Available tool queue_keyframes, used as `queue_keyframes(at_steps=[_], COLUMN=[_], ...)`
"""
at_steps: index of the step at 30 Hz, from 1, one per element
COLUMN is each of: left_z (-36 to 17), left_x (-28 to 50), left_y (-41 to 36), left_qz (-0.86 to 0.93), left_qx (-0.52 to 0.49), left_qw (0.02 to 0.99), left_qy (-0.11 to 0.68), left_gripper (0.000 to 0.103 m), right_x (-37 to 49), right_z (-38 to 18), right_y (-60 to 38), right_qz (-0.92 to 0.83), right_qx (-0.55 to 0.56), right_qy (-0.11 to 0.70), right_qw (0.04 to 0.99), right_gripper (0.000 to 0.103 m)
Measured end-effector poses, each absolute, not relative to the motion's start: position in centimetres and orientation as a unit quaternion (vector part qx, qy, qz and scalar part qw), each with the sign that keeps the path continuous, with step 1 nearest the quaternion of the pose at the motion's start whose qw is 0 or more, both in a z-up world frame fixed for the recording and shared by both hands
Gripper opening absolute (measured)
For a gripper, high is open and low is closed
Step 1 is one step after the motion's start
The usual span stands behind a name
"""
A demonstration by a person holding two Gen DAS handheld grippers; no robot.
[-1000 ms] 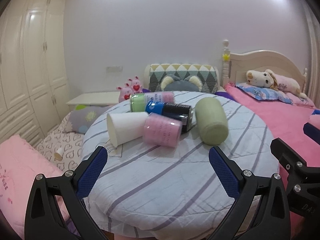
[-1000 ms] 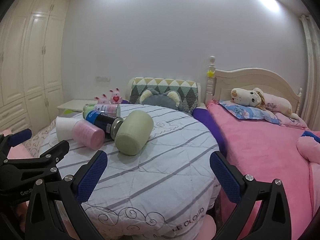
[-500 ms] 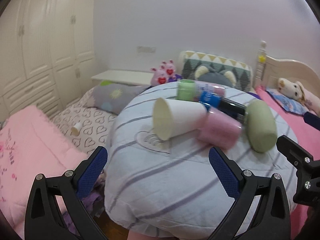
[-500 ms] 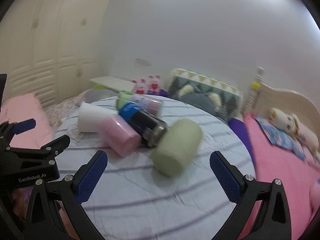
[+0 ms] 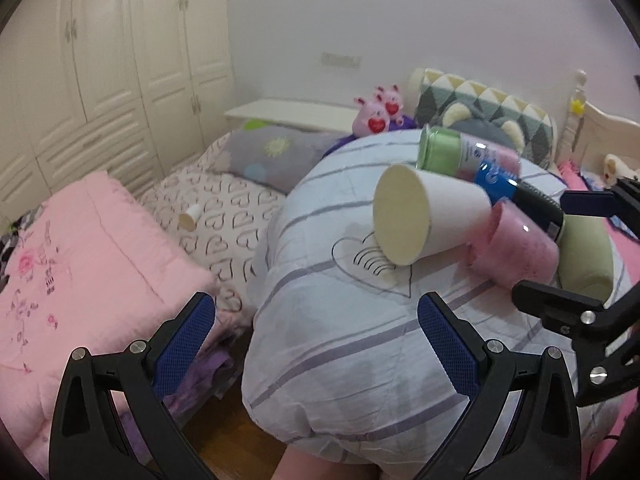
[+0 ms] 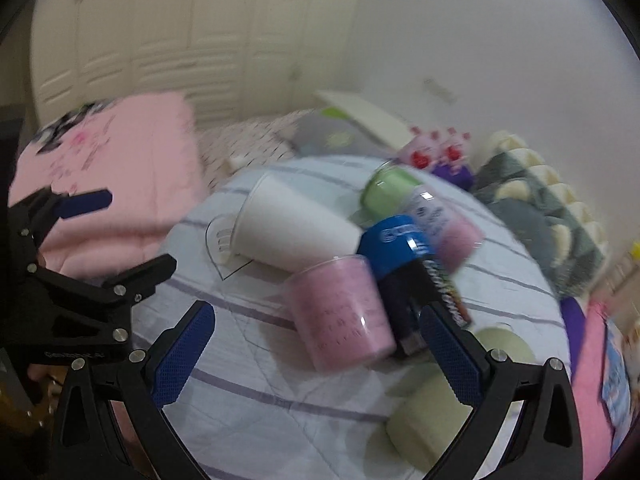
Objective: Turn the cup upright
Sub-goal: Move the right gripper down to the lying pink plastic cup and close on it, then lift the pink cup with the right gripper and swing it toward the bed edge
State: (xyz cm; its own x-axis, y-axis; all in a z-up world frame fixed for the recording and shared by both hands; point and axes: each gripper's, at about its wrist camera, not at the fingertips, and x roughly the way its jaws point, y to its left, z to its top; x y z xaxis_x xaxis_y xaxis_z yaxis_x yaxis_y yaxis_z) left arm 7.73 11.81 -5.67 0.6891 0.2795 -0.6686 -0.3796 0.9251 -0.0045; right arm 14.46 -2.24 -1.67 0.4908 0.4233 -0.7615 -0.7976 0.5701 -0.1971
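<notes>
A white paper cup (image 5: 432, 214) lies on its side on the round table (image 5: 360, 344) covered with a striped cloth, its open mouth facing my left gripper. In the right wrist view the cup (image 6: 292, 228) points its mouth to the left. My left gripper (image 5: 316, 344) is open and empty, below and left of the cup. My right gripper (image 6: 316, 354) is open and empty, its jaws on either side of a pink cup (image 6: 340, 312) lying on its side, not touching it.
Beside the white cup lie a pink cup (image 5: 516, 252), a blue-capped black can (image 6: 412, 276), a green-capped bottle (image 5: 452, 152) and a pale green cylinder (image 6: 440, 412). A pink quilt (image 5: 80, 264) and heart-print bedding (image 5: 224, 208) are left of the table. Wardrobes line the left wall.
Both grippers have swung left and closer to the table. The white cup's mouth now faces the left camera. The pink cup now sits between the right gripper's jaws. Nothing was grasped.
</notes>
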Motion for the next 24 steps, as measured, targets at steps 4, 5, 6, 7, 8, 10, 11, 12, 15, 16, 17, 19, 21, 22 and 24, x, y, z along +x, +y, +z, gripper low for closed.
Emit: queue_keyframes(at_steps=[4,5,6,7,8,10,11,12,15,16,17,19,21,22,24], left_z=[-6.4,-6.7,-6.8,-7.1,-7.2,-7.6,-7.8,-8.1,-8.8,-8.9,-9.0,-9.1,-9.0,-8.9,-8.9], left_x=[8.3,8.5,8.6,8.8,8.9,9.1,9.2,9.3,9.6,9.7,9.7,9.8,9.8,9.8,9.9], left_y=[12.4,12.6,12.7,12.8,12.9,13.0,13.0,13.0,12.8,12.8,12.8,12.8,12.9,12.9,12.9], left_qz=[0.191,0.196,0.199,0.201,0.202,0.208,0.208,0.206,0.202,0.203,0.204,0.204,0.204,0.204,0.209], left_qx=[-0.088,-0.093,-0.096,-0.099,-0.100,-0.103,-0.106,-0.111,-0.119,-0.120,-0.120,-0.120,-0.123,-0.122,-0.118], left_qw=[0.903,0.899,0.896,0.892,0.890,0.884,0.882,0.879,0.873,0.871,0.869,0.869,0.870,0.871,0.871], left_qy=[0.375,0.381,0.386,0.392,0.396,0.406,0.410,0.415,0.429,0.431,0.433,0.434,0.431,0.430,0.428], left_gripper=[0.102,0.102,0.102,0.102,0.102,0.102,0.102,0.102,0.102,0.102,0.102,0.102,0.102,0.102,0.102], right_x=[15.8,16.2,16.5,17.0,17.2,17.3,17.4,17.5,17.9,18.2,18.5,19.0,19.0,18.9,18.8], right_z=[-2.5,-2.7,-2.9,-3.3,-3.7,-4.3,-4.8,-5.4,-6.8,-6.9,-6.6,-6.1,-6.0,-6.1,-5.9], right_y=[-1.7,-1.6,-1.4,-1.1,-0.9,-0.6,-0.4,0.0,0.5,0.5,0.3,0.1,0.1,0.1,0.0], right_qz=[0.390,0.394,0.395,0.392,0.390,0.404,0.409,0.409,0.398,0.403,0.416,0.420,0.406,0.404,0.402], right_qx=[-0.289,-0.291,-0.295,-0.303,-0.314,-0.319,-0.321,-0.325,-0.338,-0.329,-0.300,-0.271,-0.275,-0.279,-0.273], right_qy=[0.371,0.377,0.379,0.382,0.384,0.384,0.390,0.398,0.408,0.414,0.431,0.451,0.450,0.449,0.451], right_qw=[0.792,0.786,0.783,0.780,0.776,0.767,0.760,0.754,0.748,0.747,0.742,0.739,0.746,0.747,0.749], right_gripper=[0.103,0.103,0.103,0.103,0.103,0.103,0.103,0.100,0.088,0.084,0.066,0.060,0.060,0.060,0.060])
